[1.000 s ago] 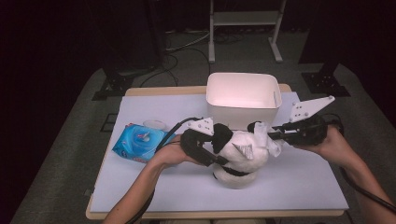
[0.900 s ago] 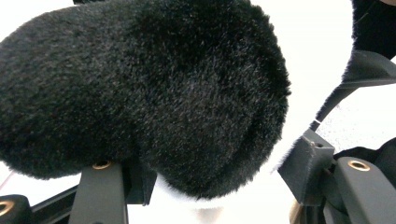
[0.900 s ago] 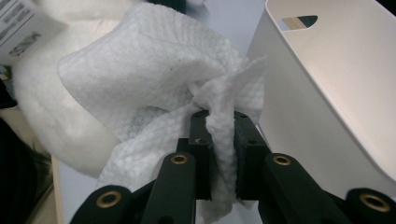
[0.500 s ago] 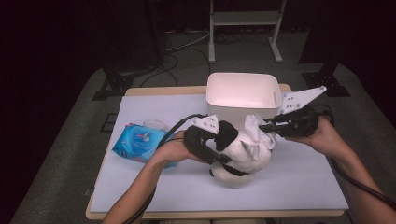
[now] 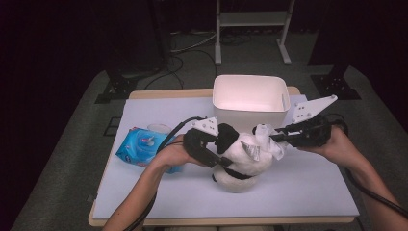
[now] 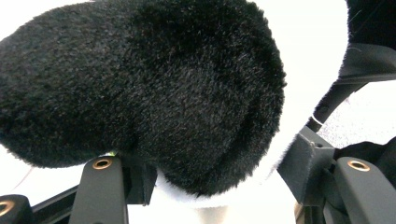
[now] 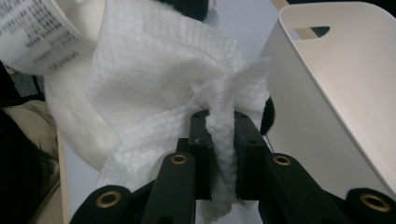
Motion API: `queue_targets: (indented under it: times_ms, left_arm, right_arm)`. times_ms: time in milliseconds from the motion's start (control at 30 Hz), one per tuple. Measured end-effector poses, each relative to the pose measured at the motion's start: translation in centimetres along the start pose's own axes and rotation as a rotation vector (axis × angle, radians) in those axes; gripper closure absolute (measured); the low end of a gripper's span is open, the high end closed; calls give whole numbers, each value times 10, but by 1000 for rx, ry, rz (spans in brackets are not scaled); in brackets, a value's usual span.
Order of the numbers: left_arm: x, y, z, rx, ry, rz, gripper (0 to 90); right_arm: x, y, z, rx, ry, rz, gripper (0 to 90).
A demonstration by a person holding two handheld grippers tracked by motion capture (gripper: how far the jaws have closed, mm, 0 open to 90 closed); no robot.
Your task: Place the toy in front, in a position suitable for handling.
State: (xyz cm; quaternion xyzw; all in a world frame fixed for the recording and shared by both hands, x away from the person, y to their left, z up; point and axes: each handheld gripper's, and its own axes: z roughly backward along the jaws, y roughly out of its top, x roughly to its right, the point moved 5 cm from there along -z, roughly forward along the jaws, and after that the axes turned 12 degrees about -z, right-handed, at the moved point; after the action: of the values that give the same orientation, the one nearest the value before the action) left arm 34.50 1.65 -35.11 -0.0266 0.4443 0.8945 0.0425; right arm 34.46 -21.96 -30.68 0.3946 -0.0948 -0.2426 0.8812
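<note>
A white and black plush toy lies on the table's middle. My left gripper comes at it from the left and is shut on one of its black furry parts, which bulges between the jaws. From the right, my right gripper is shut on a bunched white wipe. The wipe lies against the toy's white upper side. The pinched fold of the wipe runs down between the pads of my right gripper. A printed label hangs on the toy.
A white plastic bin stands just behind the toy, close to my right gripper, and its wall is near the jaws. A blue pack of wipes lies at the left by the left forearm. The pale table top extends to the front.
My right gripper with the wipe has shifted slightly over the toy's top, up and left, then down again. The left gripper and the toy have stayed put.
</note>
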Motion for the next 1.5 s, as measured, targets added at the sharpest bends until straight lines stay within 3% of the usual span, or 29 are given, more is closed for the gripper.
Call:
queue_targets:
  times_ms: [200,333,600,733,1067,1200,1267,1500]
  left_arm:
    - [1,10,-6,-25,-1,-29,375]
    - [1,11,-6,-34,-1,-28,374]
    - [0,3,-2,-14,5,-1,373]
    - [0,6,-1,-24,7,-11,374]
    - [0,15,-7,-55,0,-35,372]
    - [0,14,-6,-49,3,-28,373]
    - [0,13,-3,-46,8,-15,373]
    - [1,19,0,-70,6,-44,376]
  right_arm:
    - [-14,15,-4,14,24,45,792]
    - [-21,23,-8,1,24,75,792]
    - [-11,5,-2,0,20,22,791]
    - [-11,1,-1,13,32,10,791]
    - [-18,15,-4,40,69,32,790]
    - [-17,13,-4,37,68,27,790]
    - [-14,6,-4,6,46,24,789]
    - [-15,6,-4,9,53,26,789]
